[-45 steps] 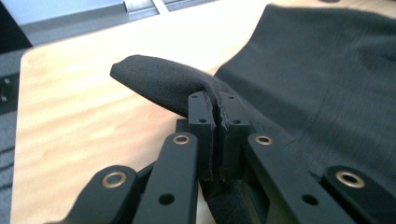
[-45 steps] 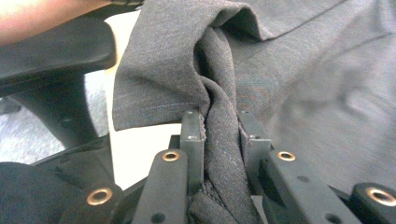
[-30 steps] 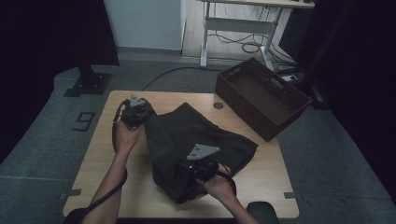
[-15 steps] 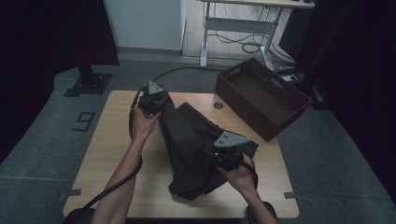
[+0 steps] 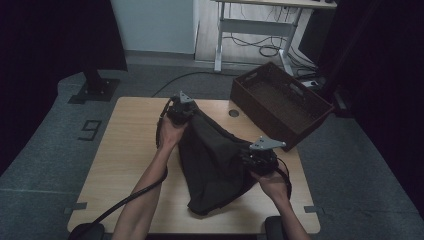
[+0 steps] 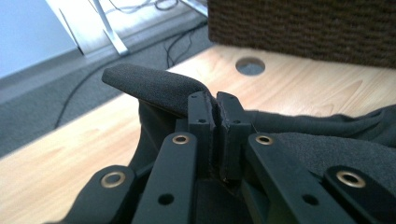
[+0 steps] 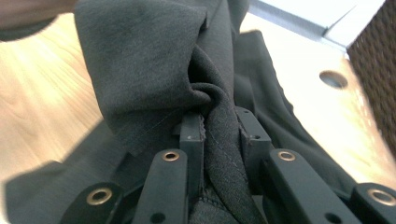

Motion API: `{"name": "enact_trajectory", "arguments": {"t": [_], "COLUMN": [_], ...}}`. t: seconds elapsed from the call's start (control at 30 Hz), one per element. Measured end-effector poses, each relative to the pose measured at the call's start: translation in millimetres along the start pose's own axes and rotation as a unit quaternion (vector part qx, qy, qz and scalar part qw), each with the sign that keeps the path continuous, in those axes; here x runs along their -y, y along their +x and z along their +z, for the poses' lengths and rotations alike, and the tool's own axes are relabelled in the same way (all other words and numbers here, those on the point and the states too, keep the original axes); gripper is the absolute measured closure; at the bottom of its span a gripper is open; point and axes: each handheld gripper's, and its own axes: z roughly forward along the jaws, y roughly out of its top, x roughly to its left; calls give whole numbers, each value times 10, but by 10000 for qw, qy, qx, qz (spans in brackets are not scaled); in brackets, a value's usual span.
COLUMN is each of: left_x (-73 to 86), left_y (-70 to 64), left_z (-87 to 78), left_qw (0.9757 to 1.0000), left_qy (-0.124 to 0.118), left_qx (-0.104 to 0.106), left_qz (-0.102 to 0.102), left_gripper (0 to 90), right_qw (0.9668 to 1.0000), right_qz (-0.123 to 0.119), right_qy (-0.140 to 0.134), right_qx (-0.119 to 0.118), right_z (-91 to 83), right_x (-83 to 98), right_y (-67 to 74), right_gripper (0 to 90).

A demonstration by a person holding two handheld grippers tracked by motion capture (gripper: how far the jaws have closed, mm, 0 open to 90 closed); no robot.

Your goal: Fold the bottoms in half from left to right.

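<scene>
left gripper (image 5: 181, 111): far side of the table, about 11 o'clock from the cloth's middle; jaws pressed together on a thin edge of the dark garment (image 5: 212, 160). In the left gripper view (image 6: 215, 122) the two black tips nearly meet, with fabric squeezed in the slit and a rolled fold of it sticking out at 10 o'clock.
right gripper (image 5: 260, 159): at 3 o'clock of the cloth, near the table's right edge; jaws pinching a thick bunched seam. In the right gripper view (image 7: 220, 129) the folded hem fills the gap between the tips and rises toward 12 o'clock.
dark garment: charcoal fabric, stretched taut between the two grippers along a line running 11 o'clock to 4 o'clock. The rest drapes down to a rounded point at 6 o'clock, resting on the wood. Which kind of garment it is I cannot tell.
left hand (image 5: 171, 131): wraps the left gripper body from below; forearm comes in from 6 o'clock, black cable trailing along it.
right hand (image 5: 272, 182): behind the right gripper at 5 o'clock, grey three-cornered plate on top.
table (image 5: 120, 165): light wood, round cable hole (image 5: 233, 113) at the far edge, just at 2 o'clock of the left gripper.
basket (image 5: 282, 102): dark brown woven, rectangular, at 1 o'clock, sitting off the table's far right corner, well apart from the cloth.
floor mark (image 5: 90, 130): figure 9 on grey carpet, 9 o'clock of the table.
</scene>
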Motion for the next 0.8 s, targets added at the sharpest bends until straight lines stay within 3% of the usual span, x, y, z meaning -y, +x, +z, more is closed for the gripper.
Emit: {"name": "enact_trajectory", "arguments": {"t": [0.3, 0.5, 0.6, 0.8], "left_x": [116, 130, 136, 146], "left_y": [-96, -128, -116, -41], "left_z": [347, 481, 508, 468], "left_qw": [9995, 9991, 9988, 9986], "left_qy": [291, 423, 461, 407], "left_qx": [88, 79, 94, -137], "left_qz": [-74, -32, -107, -324], "left_gripper": [847, 832, 814, 597], "right_qw": [9988, 9977, 9973, 9958], "right_qz": [250, 333, 354, 324], "right_qy": [400, 553, 607, 815], "right_qx": [161, 206, 230, 272], "right_z": [201, 294, 337, 424], "right_x": [293, 428, 467, 538], "right_y": [-297, -415, -454, -508], "right_gripper": [750, 743, 736, 708]}}
